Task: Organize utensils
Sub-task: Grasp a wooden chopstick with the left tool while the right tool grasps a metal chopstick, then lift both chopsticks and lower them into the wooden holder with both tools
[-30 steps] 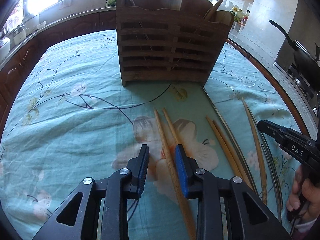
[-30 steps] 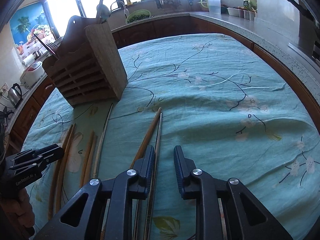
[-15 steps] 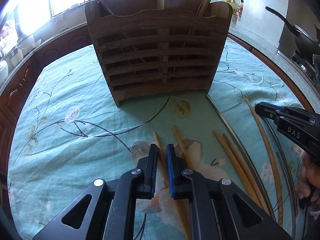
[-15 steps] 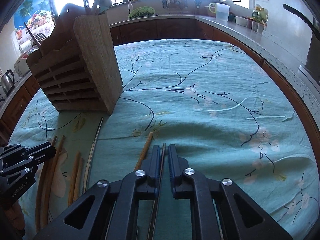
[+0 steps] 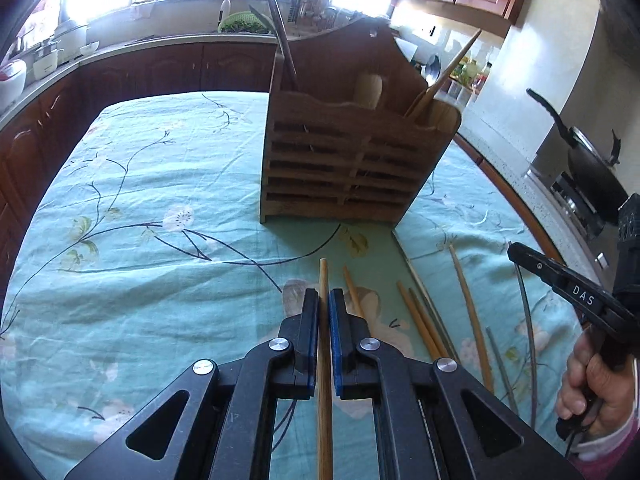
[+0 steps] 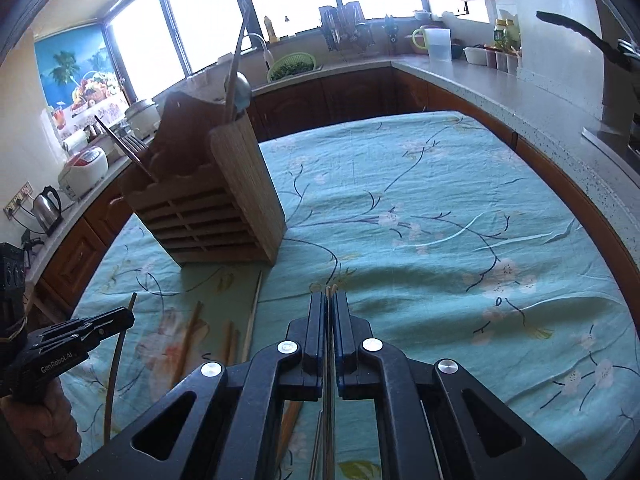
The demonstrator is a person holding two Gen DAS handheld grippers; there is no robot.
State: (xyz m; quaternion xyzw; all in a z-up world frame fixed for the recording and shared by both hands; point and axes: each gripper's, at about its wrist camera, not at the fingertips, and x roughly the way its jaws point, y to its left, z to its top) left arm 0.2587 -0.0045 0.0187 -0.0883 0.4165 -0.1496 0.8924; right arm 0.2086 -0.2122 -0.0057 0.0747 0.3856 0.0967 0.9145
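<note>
Though slatted, a wooden holder (image 5: 340, 164)

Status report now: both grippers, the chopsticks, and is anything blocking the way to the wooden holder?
Left gripper shut on wooden chopstick. Right gripper shut on thin chopstick. Wooden holder ahead, way clear.

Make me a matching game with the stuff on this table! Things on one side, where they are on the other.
Things:
1. wooden chopstick
2. thin metal chopstick
3. wooden holder
4. black wok

Places:
A. standing upright on the tablecloth
B. on the stove beside the table
C. pinched in the left gripper
D. pinched in the right gripper

Pairs: 1-C, 2-D, 3-A, 4-B
</note>
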